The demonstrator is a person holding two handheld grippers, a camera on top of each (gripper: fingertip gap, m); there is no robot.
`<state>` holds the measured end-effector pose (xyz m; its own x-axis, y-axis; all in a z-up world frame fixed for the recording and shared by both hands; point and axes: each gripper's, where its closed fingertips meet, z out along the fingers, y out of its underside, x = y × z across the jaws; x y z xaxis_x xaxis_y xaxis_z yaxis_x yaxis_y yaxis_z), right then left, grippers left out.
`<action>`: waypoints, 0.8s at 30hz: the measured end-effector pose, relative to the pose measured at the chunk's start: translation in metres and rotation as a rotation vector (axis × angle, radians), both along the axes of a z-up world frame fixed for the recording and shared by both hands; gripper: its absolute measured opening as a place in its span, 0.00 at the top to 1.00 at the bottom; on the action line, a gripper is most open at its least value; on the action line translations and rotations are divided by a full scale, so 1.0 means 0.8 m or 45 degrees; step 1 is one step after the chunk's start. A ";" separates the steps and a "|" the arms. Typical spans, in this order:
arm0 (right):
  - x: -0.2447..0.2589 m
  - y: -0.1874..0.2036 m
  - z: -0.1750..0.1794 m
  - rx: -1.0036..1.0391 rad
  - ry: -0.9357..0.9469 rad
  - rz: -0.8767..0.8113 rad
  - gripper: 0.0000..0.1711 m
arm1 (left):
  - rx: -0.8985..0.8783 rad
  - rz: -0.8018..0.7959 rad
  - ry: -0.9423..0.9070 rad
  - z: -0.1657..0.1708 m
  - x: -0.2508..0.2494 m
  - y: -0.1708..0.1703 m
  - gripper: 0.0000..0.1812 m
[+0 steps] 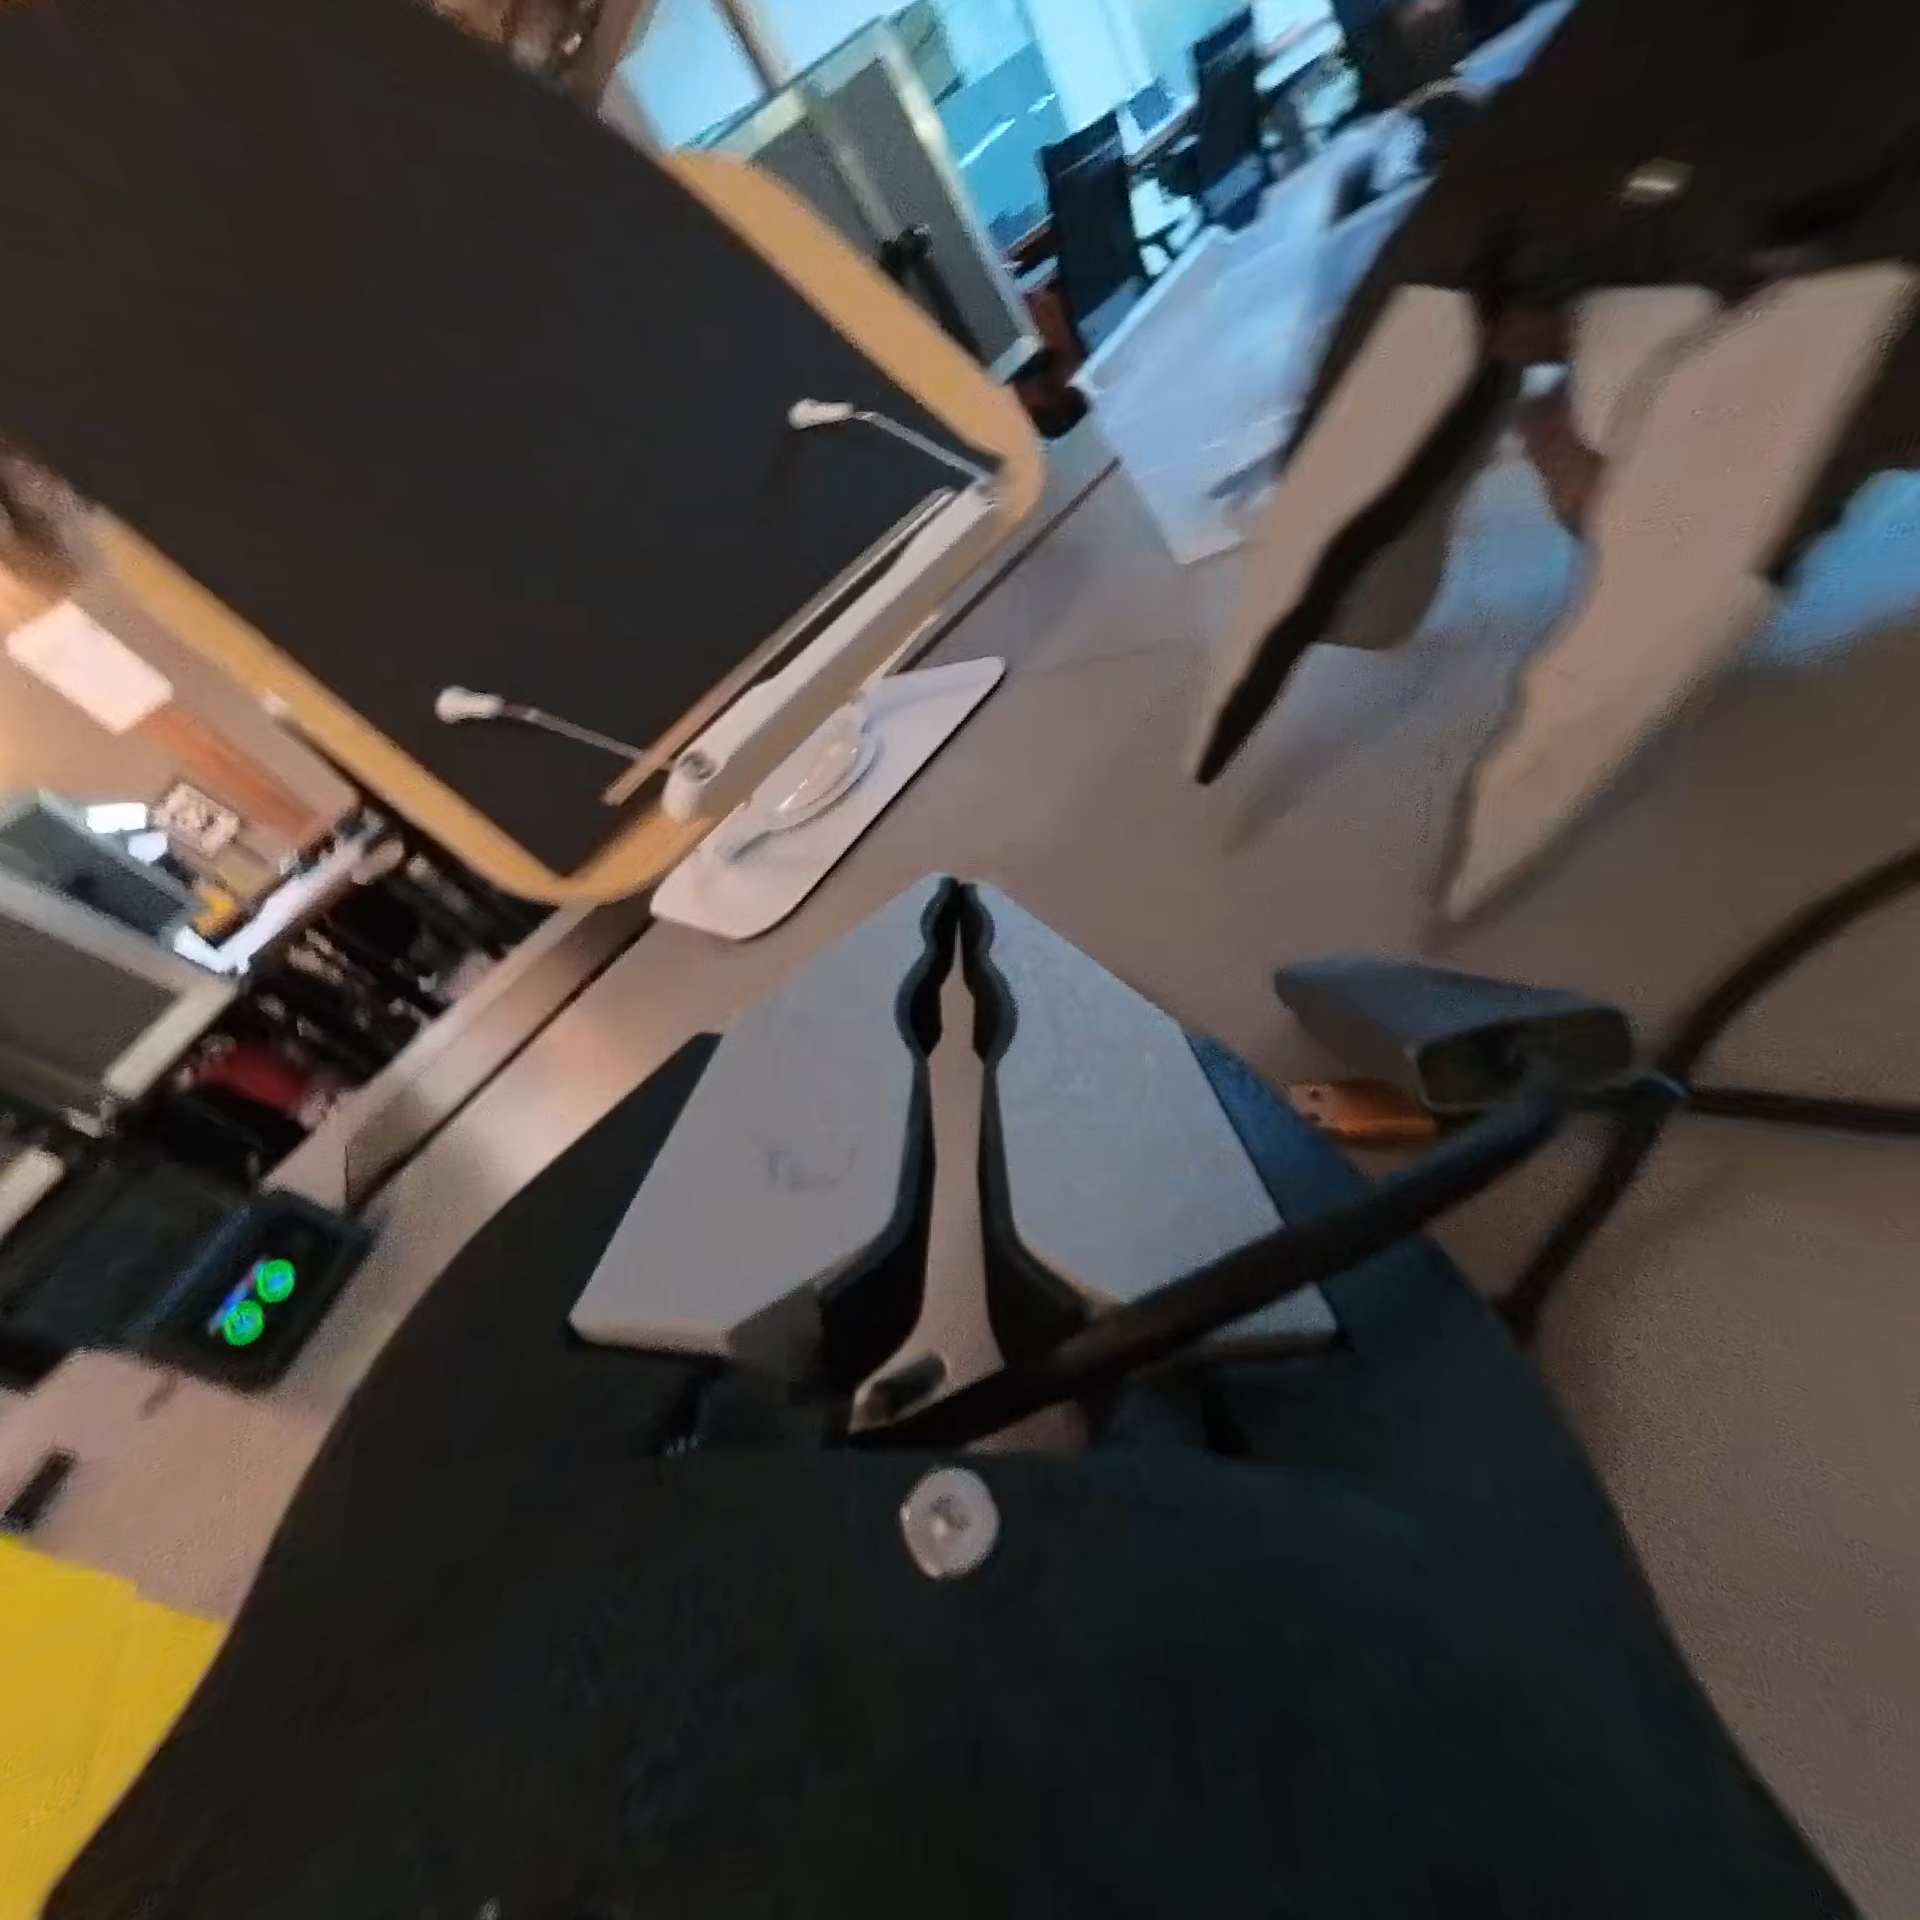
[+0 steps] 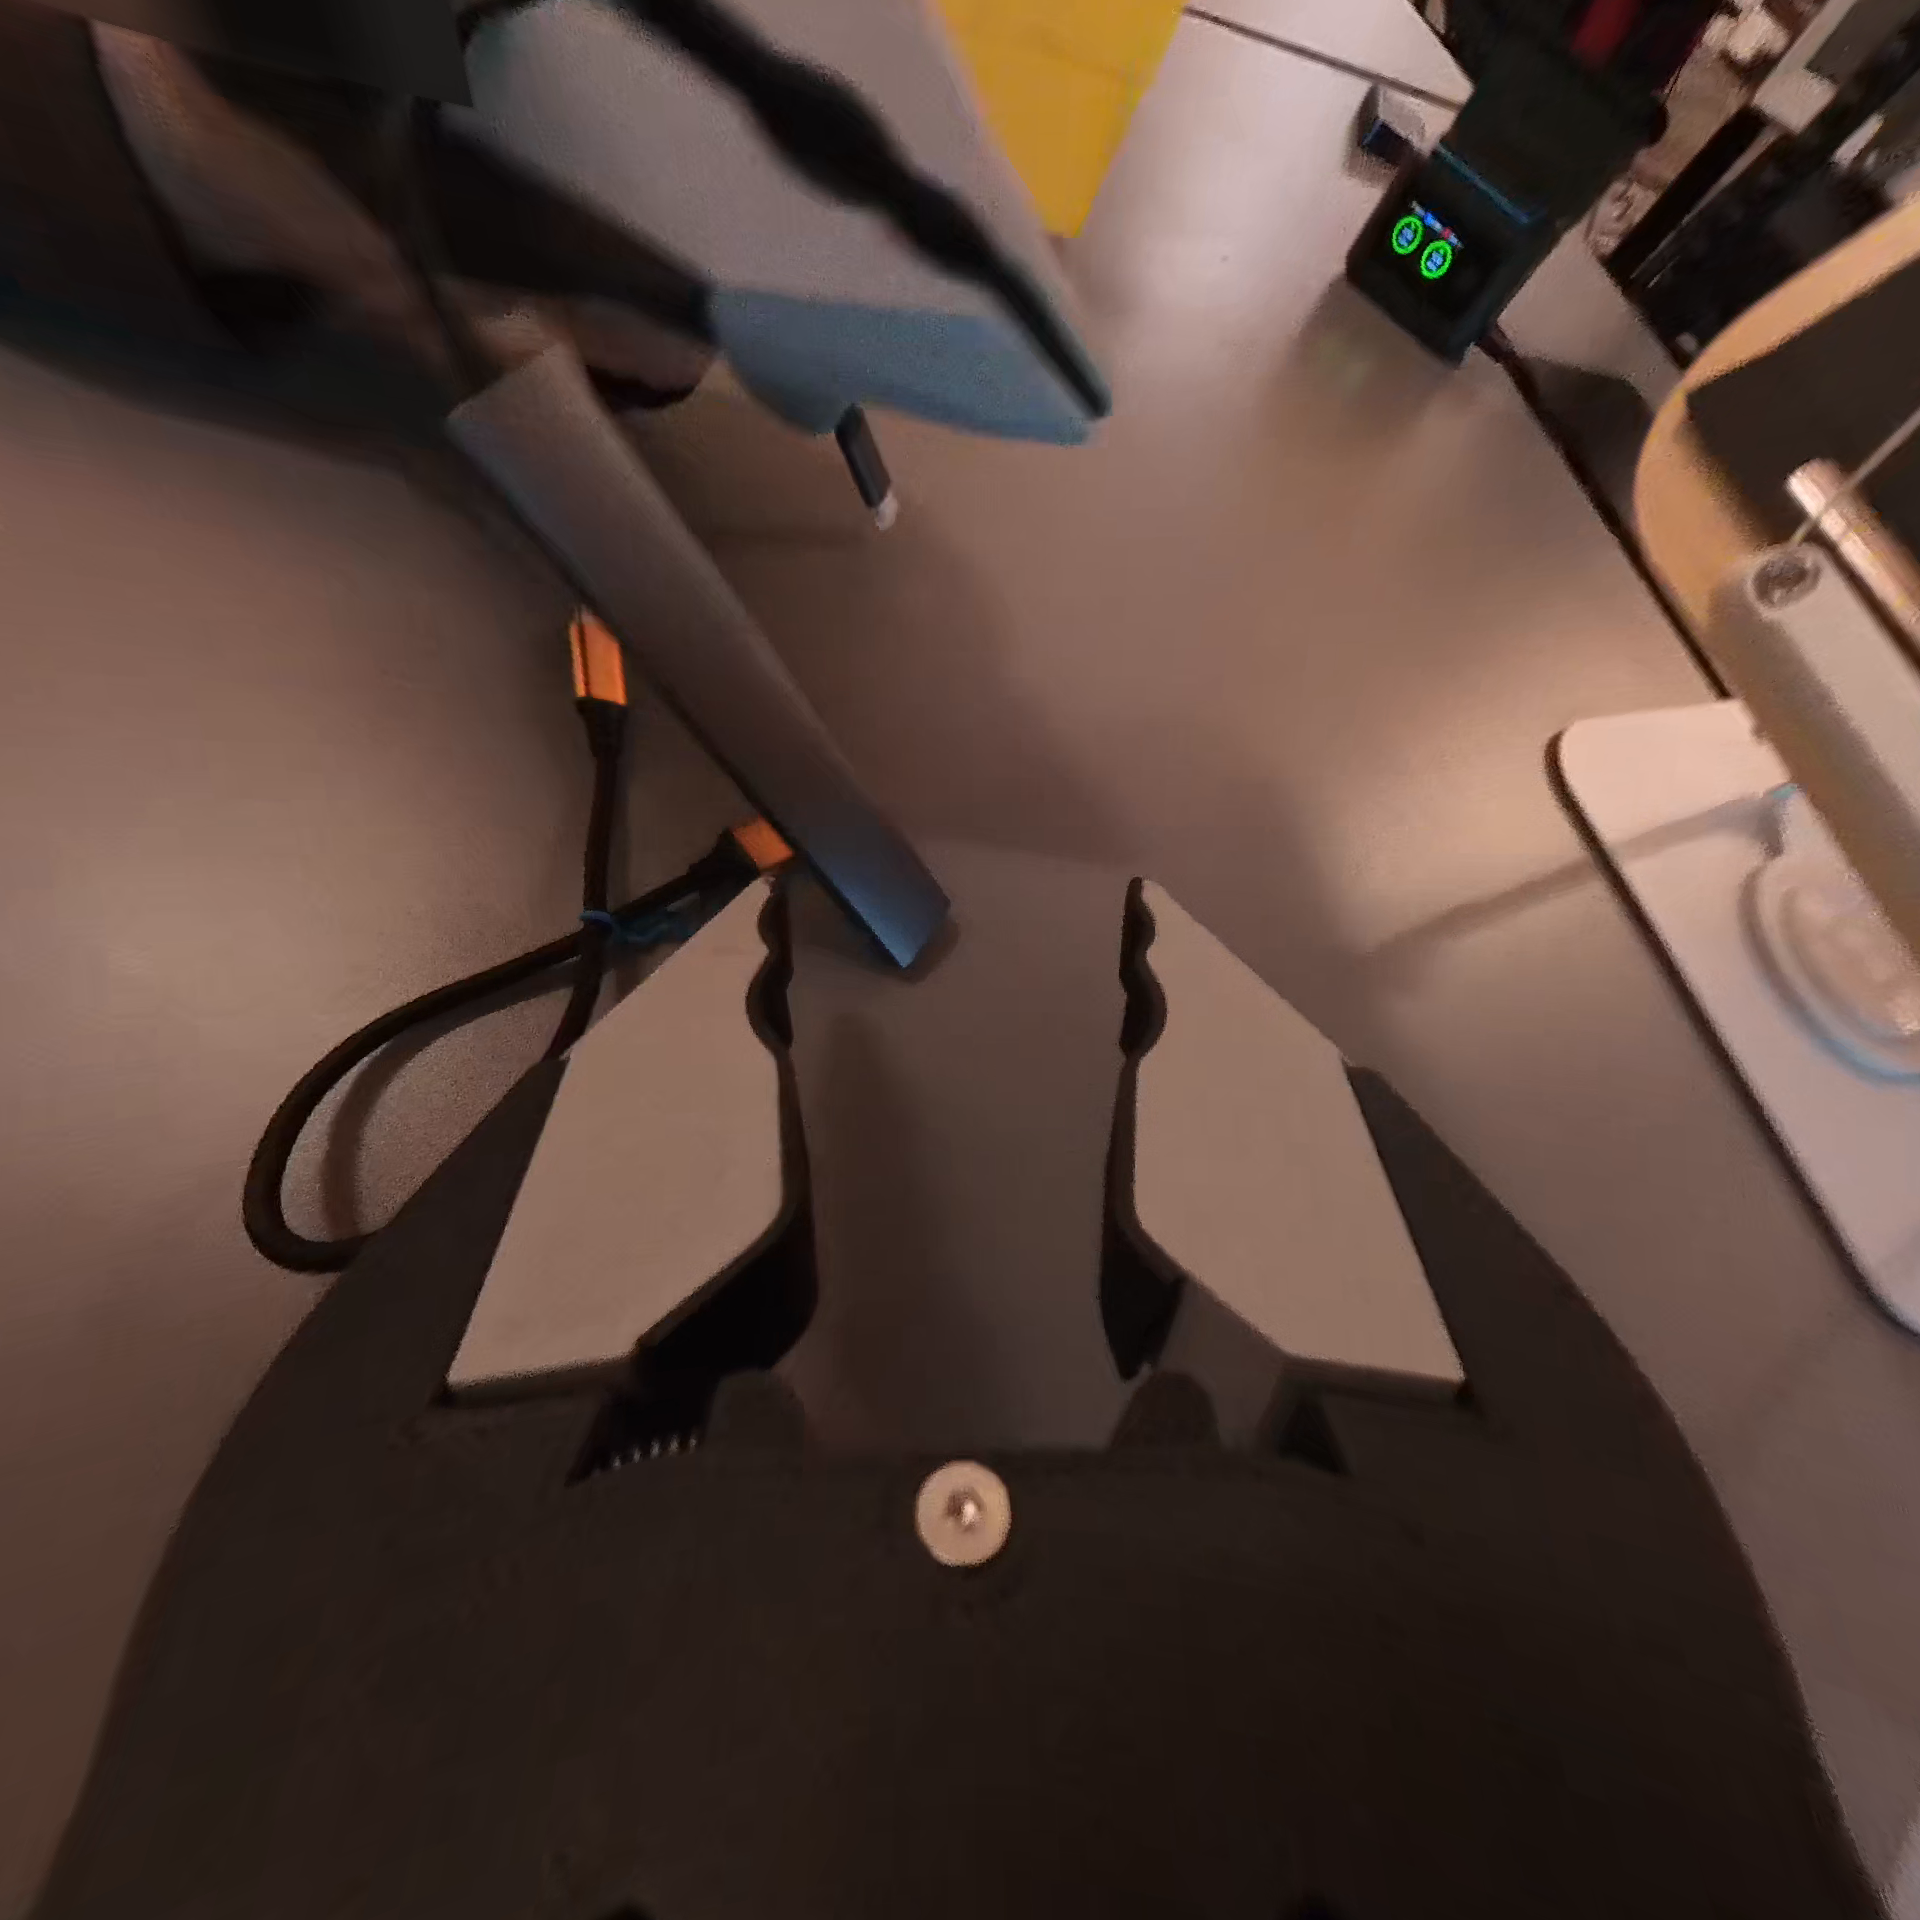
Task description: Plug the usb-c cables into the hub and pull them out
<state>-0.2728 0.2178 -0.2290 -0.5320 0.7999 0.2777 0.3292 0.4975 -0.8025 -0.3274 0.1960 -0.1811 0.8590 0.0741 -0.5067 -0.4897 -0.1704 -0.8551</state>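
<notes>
The grey hub (image 2: 686,665) lies on the desk, slanting away from my right gripper (image 2: 956,904), which is open and empty just short of its near end. Two orange-tipped USB-C plugs (image 2: 597,665) (image 2: 758,842) on black braided cable sit against the hub's left side; I cannot tell if they are seated. My left gripper (image 1: 961,894) is shut on a black cable (image 1: 1299,1236) that runs to the hub (image 1: 1455,1029). In the right wrist view that gripper (image 2: 1075,400) hovers above the hub's far end, with a black plug (image 2: 868,468) hanging below it.
A white stand base (image 2: 1766,935) is at the right, under a black board with a wooden rim (image 1: 416,416). A small black charger with green lights (image 2: 1423,249) stands at the back. A yellow sheet (image 2: 1049,104) lies beyond. The right gripper (image 1: 1340,831) shows blurred. The tips of one gripper are about 8 centimeters away from the tips of the other.
</notes>
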 end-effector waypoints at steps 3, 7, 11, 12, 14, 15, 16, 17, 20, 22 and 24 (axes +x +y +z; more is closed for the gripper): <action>-0.003 -0.015 -0.007 0.174 0.040 0.015 0.62 | 0.041 0.094 -0.192 0.009 -0.023 -0.002 1.00; -0.014 -0.039 -0.019 0.293 0.037 0.018 0.64 | 0.062 0.133 -0.365 0.012 -0.033 -0.002 1.00; -0.028 -0.046 -0.026 0.428 0.037 -0.028 0.95 | 0.034 0.148 -0.333 0.007 -0.031 0.000 1.00; -0.032 -0.038 -0.023 0.489 0.061 -0.073 0.96 | 0.020 0.146 -0.312 0.005 -0.031 0.000 1.00; -0.035 -0.025 -0.013 0.513 0.104 -0.131 0.96 | -0.027 0.126 -0.249 -0.003 -0.028 -0.001 1.00; -0.034 -0.017 -0.009 0.484 0.110 -0.152 0.96 | -0.078 0.097 -0.208 -0.012 -0.024 -0.002 1.00; -0.033 -0.009 -0.006 0.453 0.107 -0.168 0.96 | -0.139 0.048 -0.159 -0.021 -0.016 -0.003 1.00; -0.031 -0.002 -0.005 0.426 0.104 -0.171 0.95 | -0.172 -0.015 -0.111 -0.026 -0.006 -0.003 1.00; -0.020 -0.004 -0.008 0.399 0.095 -0.071 0.96 | -0.127 -0.174 0.017 -0.023 0.031 -0.002 0.82; -0.018 -0.008 -0.006 0.446 0.136 -0.035 0.96 | -0.069 -0.246 0.092 -0.018 0.051 -0.002 0.74; -0.016 -0.016 -0.007 0.467 0.146 0.002 0.96 | -0.027 -0.332 0.147 -0.015 0.071 -0.005 0.76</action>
<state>-0.2858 0.2054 -0.2345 -0.4817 0.6355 0.6034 0.2466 0.7590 -0.6026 -0.2706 0.1920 -0.1932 0.7839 -0.1537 -0.6016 -0.6135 -0.0429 -0.7885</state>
